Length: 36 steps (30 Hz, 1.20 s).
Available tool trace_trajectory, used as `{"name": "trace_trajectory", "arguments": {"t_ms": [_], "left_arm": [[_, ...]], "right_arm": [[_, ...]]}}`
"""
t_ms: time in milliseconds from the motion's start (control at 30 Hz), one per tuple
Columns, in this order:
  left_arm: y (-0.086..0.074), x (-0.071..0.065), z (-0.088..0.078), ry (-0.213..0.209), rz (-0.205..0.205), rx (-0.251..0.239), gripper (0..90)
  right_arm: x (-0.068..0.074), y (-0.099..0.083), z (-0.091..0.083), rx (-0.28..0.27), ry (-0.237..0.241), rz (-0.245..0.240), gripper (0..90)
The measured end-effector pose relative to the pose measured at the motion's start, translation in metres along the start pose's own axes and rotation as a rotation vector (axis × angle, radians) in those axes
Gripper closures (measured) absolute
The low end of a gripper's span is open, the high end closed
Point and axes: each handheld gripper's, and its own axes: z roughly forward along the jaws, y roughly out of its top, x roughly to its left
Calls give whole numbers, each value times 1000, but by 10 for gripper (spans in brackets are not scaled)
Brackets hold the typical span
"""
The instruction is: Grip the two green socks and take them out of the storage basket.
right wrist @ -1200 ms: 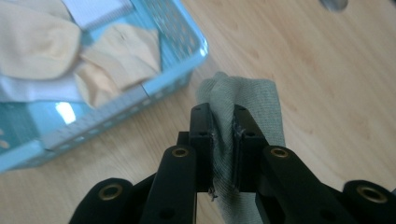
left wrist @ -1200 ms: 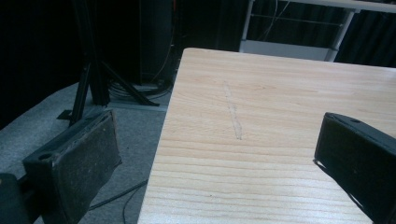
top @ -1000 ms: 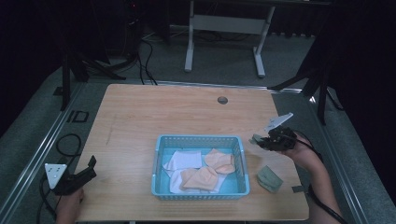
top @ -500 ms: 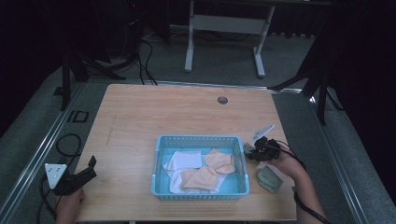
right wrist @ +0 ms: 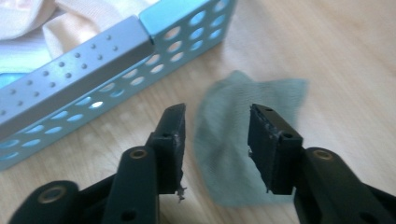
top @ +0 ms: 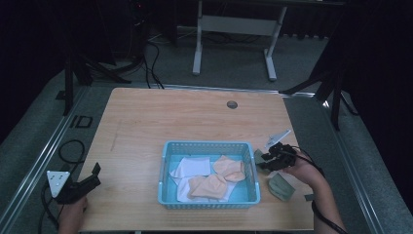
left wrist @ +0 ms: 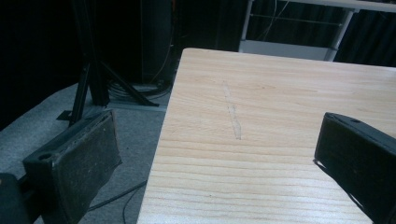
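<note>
Green mesh cloth (right wrist: pixel 243 140) lying flat on wooden table (top: pixel 160 117) beside blue basket (right wrist: pixel 93 70); right gripper (right wrist: pixel 215 140) above it, jaws parted, empty. Left gripper (left wrist: pixel 215 158) wide open, empty.

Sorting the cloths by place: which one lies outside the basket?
The grey-green cloth on the table right of the blue basket, between the open right gripper jaws. The white and peach cloths lie inside.
</note>
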Motion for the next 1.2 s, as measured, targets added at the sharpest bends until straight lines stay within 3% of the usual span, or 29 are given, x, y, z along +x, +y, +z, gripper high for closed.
{"name": "trace_trajectory", "arguments": {"t_ms": [67,200,267,533,600,667,867,900,1200], "left_arm": [[0,0,0,-1,1,0,5],[0,0,0,0,2,1,5],[0,0,0,0,2,1,5],[0,0,0,2,0,0,5],[0,0,0,2,1,1,5],[0,0,0,2,1,1,5],[0,0,0,1,0,1,5],[0,0,0,1,0,0,5],[0,0,0,2,0,2,5]], "right_arm": [[-3,-3,-7,-46,-8,16,492],[-11,-15,-21,-116,-79,86,431],[-14,-21,-24,-130,-96,115,423],[-21,-50,-27,-161,-181,241,219],[-24,-56,-27,-175,-185,277,193],[-27,-65,-27,-191,-182,320,112],[-31,-90,-28,-261,-236,421,106],[-32,-96,-28,-280,-222,454,105],[-27,-132,-21,-350,-346,580,118]]}}
